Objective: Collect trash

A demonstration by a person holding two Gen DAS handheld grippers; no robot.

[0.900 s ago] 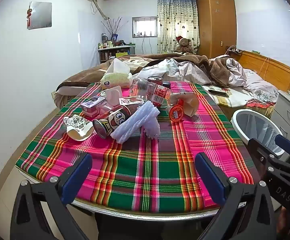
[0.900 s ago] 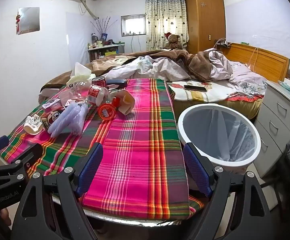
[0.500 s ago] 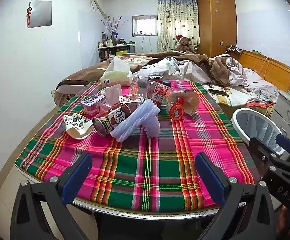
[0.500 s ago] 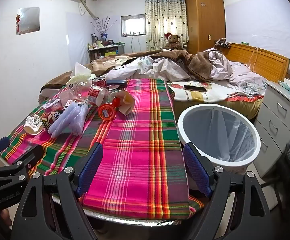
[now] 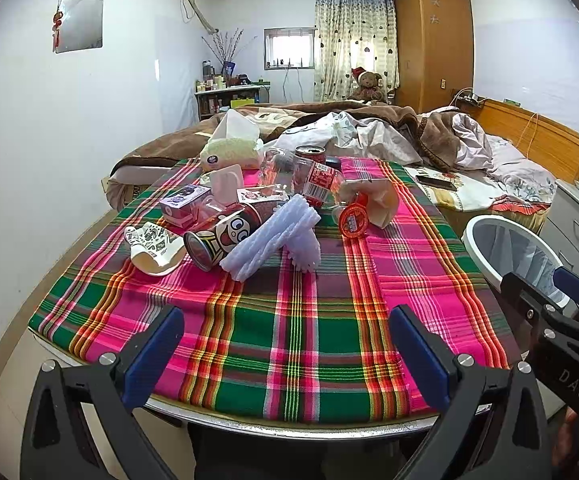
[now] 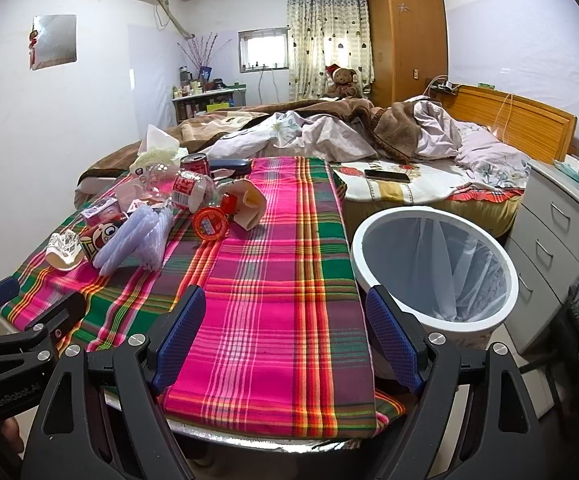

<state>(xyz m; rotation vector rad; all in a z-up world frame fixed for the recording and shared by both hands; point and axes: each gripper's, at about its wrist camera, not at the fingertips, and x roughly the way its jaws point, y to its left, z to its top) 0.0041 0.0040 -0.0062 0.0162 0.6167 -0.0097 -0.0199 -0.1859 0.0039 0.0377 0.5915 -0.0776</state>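
Trash lies in a pile at the far left of the plaid table (image 5: 289, 340): a cartoon-face can (image 5: 225, 236) on its side, white foam wrap (image 5: 273, 240), a crushed paper cup (image 5: 153, 244), a red-lidded cup (image 5: 352, 221), a red-label plastic bottle (image 5: 319, 184), a red can (image 5: 310, 154). The white lined bin (image 6: 433, 264) stands right of the table. My left gripper (image 5: 285, 348) is open and empty over the near table edge. My right gripper (image 6: 285, 332) is open and empty over the table's near right part, beside the bin.
A tissue pack (image 5: 231, 148) and a small purple box (image 5: 183, 204) sit among the trash. An unmade bed (image 6: 349, 136) with a phone (image 6: 387, 176) lies behind the table. Grey drawers (image 6: 561, 232) stand at the right.
The left wrist view has shifted slightly, so the trash pile sits a little lower in frame. Both grippers stay open and empty.
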